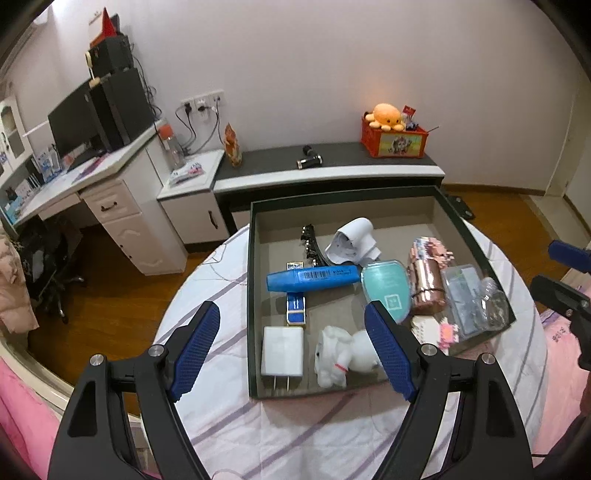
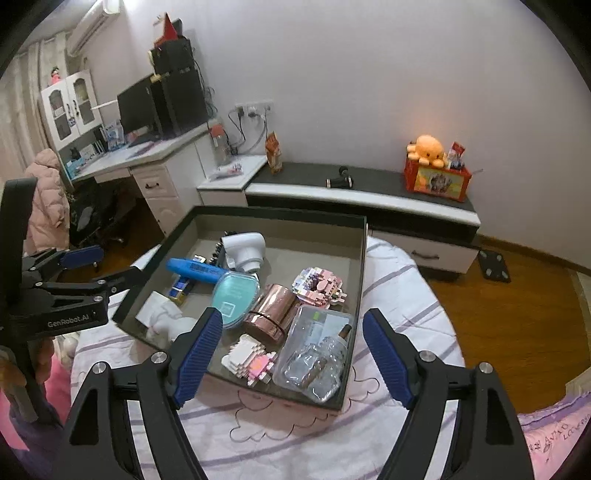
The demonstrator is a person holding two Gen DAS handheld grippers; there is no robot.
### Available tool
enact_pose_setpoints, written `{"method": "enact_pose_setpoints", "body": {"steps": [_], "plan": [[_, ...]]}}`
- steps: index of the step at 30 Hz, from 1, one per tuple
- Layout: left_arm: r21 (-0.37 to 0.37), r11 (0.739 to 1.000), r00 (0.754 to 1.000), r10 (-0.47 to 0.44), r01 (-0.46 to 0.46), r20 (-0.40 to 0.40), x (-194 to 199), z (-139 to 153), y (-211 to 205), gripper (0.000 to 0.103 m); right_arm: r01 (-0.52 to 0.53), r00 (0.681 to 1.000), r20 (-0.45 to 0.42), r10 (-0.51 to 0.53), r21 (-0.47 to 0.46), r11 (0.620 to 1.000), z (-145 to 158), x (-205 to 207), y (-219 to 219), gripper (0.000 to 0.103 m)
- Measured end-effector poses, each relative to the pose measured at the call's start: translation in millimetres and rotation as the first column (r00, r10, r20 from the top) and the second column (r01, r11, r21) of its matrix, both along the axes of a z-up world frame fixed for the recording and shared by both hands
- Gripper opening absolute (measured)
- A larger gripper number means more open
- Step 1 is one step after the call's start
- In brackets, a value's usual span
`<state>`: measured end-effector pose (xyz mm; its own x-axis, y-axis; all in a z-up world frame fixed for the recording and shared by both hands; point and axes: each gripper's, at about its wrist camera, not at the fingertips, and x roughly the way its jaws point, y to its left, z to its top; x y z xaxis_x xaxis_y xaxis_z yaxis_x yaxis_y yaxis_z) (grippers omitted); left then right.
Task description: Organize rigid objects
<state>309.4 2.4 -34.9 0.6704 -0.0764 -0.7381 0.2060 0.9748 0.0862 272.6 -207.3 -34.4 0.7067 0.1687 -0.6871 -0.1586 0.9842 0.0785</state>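
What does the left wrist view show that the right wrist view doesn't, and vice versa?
Left wrist only: the white charger with its prongs toward the camera, and the whole white dog toy, both plain in the tray's near corner.

Right wrist only: the air conditioner high on the wall, the pink jacket, and the left claw seen from the side, open.

Both: the dark tray, blue marker, teal case, orange octopus toy.
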Motion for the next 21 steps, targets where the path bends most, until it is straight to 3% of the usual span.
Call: {"method": "enact_pose_setpoints", "body": {"steps": [9, 16, 21], "plan": [[-0.045, 0.999, 0.997, 0.011, -0.008, 0.071, -69.5, 15.9, 12.0, 0.091, 0.000, 0.995, 0.097, 0.002, -0.021, 1.000, 28.5, -71.1, 7.4, 0.083], [-0.087, 0.996, 0.991, 0.021, -0.009, 0.130, -121.6, 25.2, 20.1, 0.099, 0.014, 0.992, 0.124, -0.011, -0.027, 1.000, 32.9, -121.0, 9.3, 0.084], [-0.107, 0.994, 0.991, 0.009, 0.005, 0.130, -146.1, 22.3, 20.1, 0.101, 0.035, 0.991, 0.126, -0.031, -0.028, 0.999, 29.6, -147.8, 11.7, 0.084]]}}
